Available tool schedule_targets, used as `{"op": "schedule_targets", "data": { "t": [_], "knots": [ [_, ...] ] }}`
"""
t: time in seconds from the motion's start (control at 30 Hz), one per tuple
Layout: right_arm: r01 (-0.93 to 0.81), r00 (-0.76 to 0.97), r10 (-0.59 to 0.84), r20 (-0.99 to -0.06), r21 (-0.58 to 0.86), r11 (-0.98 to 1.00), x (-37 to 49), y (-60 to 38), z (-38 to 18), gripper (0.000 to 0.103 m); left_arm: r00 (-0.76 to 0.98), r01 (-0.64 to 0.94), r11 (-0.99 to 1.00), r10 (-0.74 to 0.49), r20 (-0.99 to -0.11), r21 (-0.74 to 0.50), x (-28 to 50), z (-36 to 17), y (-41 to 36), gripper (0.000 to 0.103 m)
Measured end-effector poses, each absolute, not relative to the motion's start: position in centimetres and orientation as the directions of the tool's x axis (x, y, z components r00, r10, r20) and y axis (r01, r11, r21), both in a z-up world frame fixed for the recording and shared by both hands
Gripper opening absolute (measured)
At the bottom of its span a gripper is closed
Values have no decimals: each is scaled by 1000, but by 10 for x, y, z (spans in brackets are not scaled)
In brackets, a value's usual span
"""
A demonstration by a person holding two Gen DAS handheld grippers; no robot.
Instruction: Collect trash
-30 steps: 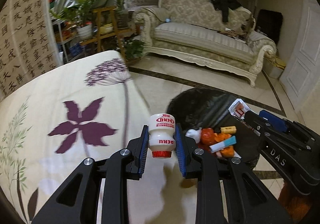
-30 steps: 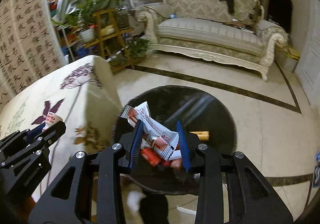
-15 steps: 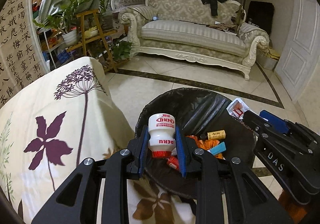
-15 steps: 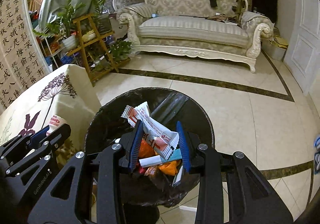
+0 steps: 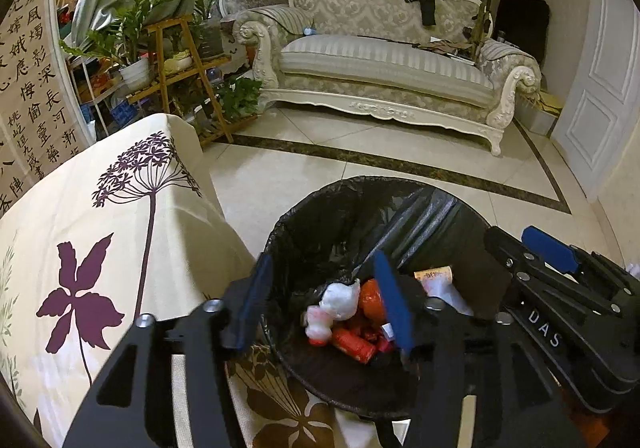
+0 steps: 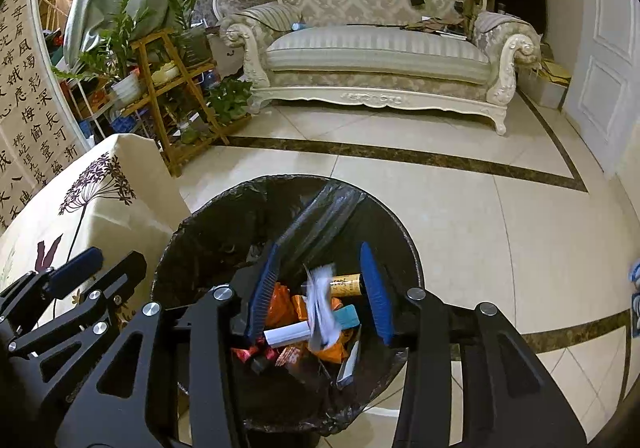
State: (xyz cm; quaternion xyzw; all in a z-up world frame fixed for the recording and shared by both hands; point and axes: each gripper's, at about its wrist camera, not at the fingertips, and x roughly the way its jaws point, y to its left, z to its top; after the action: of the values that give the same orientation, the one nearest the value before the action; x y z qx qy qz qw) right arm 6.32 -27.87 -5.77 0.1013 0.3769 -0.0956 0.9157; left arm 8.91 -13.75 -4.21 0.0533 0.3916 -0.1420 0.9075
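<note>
A black-lined trash bin (image 5: 316,208) stands on the floor beside the table. My left gripper (image 5: 326,306) is open and empty above it. The small white bottle with the red cap (image 5: 318,324) lies blurred among the trash inside. My right gripper (image 6: 320,290) is also open above the bin (image 6: 208,216). The white snack wrapper (image 6: 322,304) is blurred between its fingers, apart from both pads, over orange wrappers and a yellow tube. The right gripper shows in the left wrist view (image 5: 560,288), and the left gripper shows in the right wrist view (image 6: 76,288).
A table with a cream floral cloth (image 5: 100,228) stands left of the bin. A cream sofa (image 5: 384,64) stands across the tiled floor, a wooden plant stand (image 5: 180,64) at the left, a white door (image 5: 600,68) at the right.
Both grippers moved over the bin and opened. The bottle dropped from the left one into the trash, and the wrapper left the right one.
</note>
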Motion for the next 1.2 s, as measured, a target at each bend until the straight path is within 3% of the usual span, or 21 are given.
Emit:
{"op": "schedule_targets", "data": {
  "t": [0.17, 0.33, 0.73, 1.2],
  "knots": [
    [260, 696, -106, -710, 112, 959, 59, -280, -57, 43, 666, 288, 958, -215, -714, -21, 88, -39, -134, 71],
    [264, 701, -115, -704, 106, 959, 52, -279, -53, 50, 686, 282, 959, -207, -698, -7, 79, -34, -130, 76],
    [259, 728, -128, -673, 97, 961, 22, -265, -33, 63, 714, 228, 974, -169, -679, -3, 51, -20, -103, 81],
    [229, 769, -132, -625, 76, 970, -20, -240, -8, 68, 754, 191, 982, -152, -639, -9, 7, 1, -74, 84]
  ]
}}
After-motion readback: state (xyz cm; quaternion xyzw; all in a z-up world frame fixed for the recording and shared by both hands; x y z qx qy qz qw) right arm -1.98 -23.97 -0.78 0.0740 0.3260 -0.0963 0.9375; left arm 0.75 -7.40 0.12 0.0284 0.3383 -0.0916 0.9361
